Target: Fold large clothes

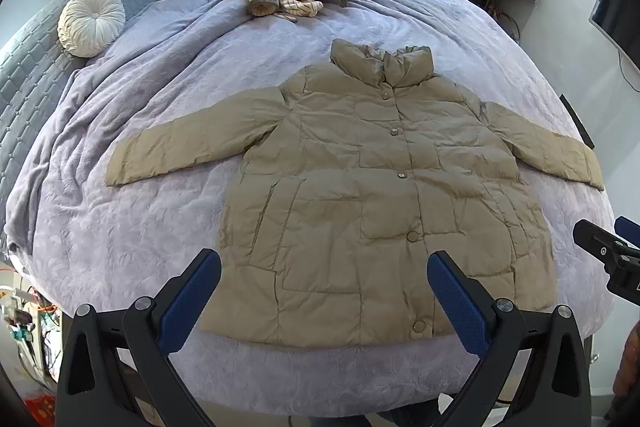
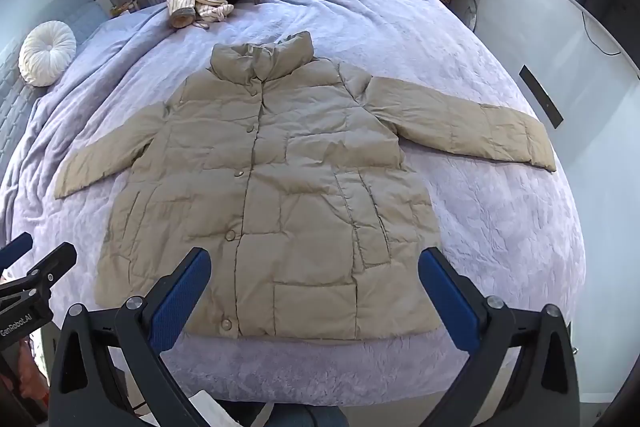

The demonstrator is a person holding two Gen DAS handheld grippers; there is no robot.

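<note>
I find the tan puffer jacket spread flat, front up and buttoned, sleeves out, on the lavender bedspread. My left gripper and right gripper both hang above its hem, jaws spread wide, grasping nothing.

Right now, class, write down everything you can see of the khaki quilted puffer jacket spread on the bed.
The khaki quilted puffer jacket lies flat, front up, on the lilac fleece blanket, hem nearest the cameras, high padded collar towards the window. Its round snap buttons run down the closed front; both sleeves stretch outward. The shell looks thin, crinkled and slightly shiny, with stitched panels and slanted pocket seams. Nothing rests on it, and neither gripper touches it.
</note>
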